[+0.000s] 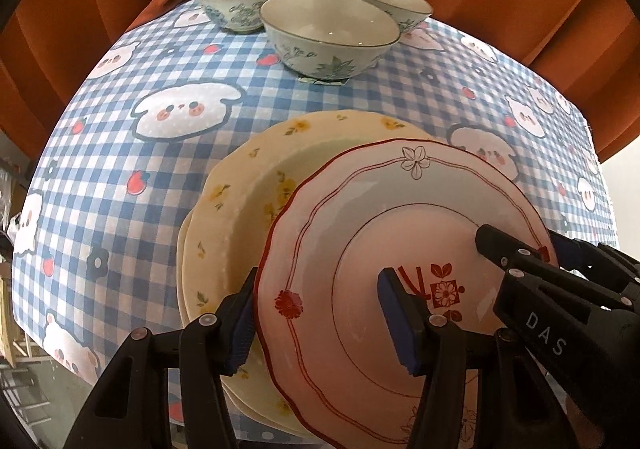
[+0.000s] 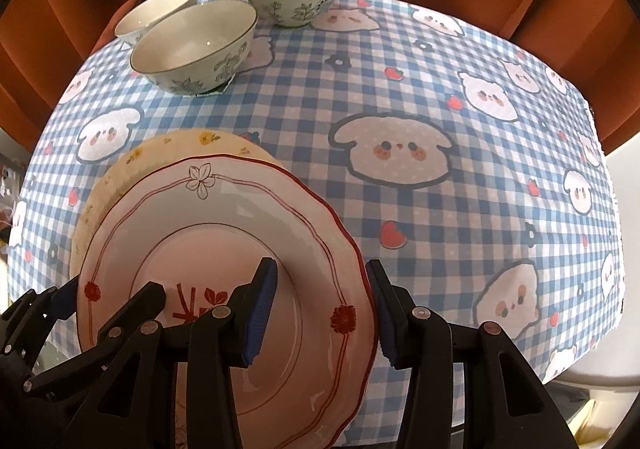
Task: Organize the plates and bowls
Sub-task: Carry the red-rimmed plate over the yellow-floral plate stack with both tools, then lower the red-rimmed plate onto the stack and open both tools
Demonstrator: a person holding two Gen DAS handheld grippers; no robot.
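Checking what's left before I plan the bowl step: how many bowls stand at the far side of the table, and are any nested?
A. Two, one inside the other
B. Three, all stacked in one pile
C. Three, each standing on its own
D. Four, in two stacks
C: the near bowl, the far left bowl and the far right bowl each sit separately on the checked tablecloth.
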